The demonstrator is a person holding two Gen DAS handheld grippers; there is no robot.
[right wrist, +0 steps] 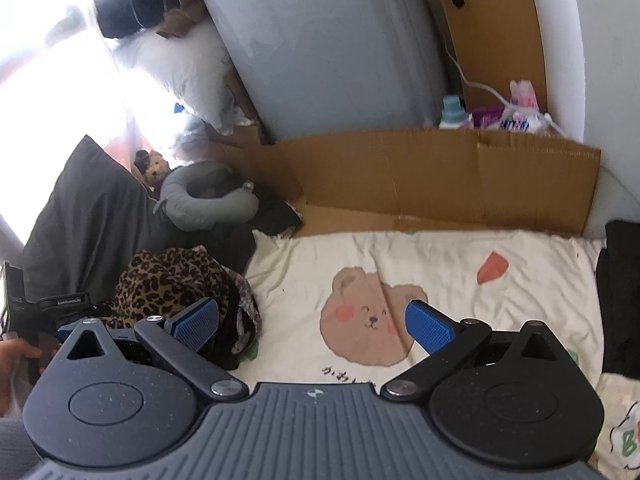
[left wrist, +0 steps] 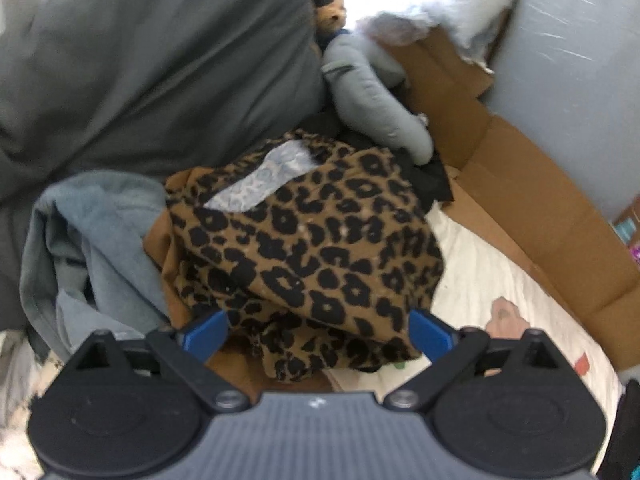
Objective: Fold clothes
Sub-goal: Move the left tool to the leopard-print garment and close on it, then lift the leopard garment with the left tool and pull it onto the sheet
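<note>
Fingers of the left gripper (left wrist: pixel 320 330) were spread around the leopard garment (left wrist: pixel 308 248); right gripper (right wrist: pixel 312 320) hung open, empty. Pinching one edge looked wisest.

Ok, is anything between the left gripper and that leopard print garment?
Nothing visible. The left gripper is open right at the near edge of the leopard print garment, which lies on top of the pile. The grey-blue garment lies beside it, off to the left.
</note>
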